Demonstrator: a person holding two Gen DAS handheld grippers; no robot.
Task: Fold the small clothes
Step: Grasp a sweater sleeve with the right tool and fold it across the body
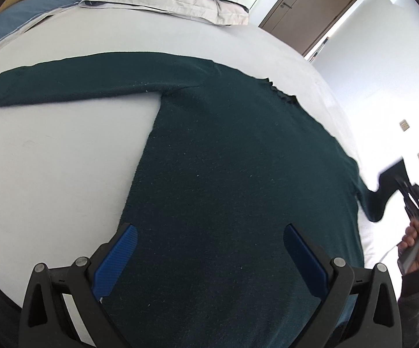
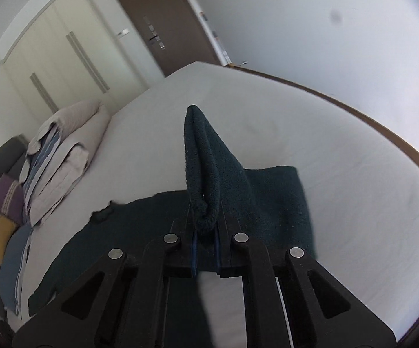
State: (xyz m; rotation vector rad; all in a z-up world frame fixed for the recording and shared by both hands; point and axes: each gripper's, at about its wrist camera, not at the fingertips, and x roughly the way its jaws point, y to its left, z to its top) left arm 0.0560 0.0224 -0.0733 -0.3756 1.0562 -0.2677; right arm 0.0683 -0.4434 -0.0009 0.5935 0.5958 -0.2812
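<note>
My right gripper point(image 2: 205, 249) had its blue pads pressed together on the cuff end of the sweater's sleeve point(image 2: 202, 159), and the knit bunched into a thick roll between them, its free tip standing up past the fingers. My left gripper point(image 1: 209, 261) hung with its jaws wide apart above the lower body of the dark green sweater point(image 1: 238, 174), pinching nothing; I could not tell whether its fingertips brushed the cloth. The sweater lay spread flat on the pale bed sheet point(image 1: 50, 159), its other sleeve point(image 1: 79, 84) stretched straight out to the side, while the sleeve I held was lifted clear of the mattress near the bed's edge. I judged the fabric soft, light and limp, a fuzzy knit that would sag and trail from any single hold and would drag on the sheet rather than slide, so it would not slip from ribbed pads but would wrinkle easily. The cuff seemed a sound place to hold for carrying the sleeve across the chest; for the body I would take the hem corner or the side seam. Folded bedding point(image 1: 180, 0) sat well apart at the head of the bed.
</note>
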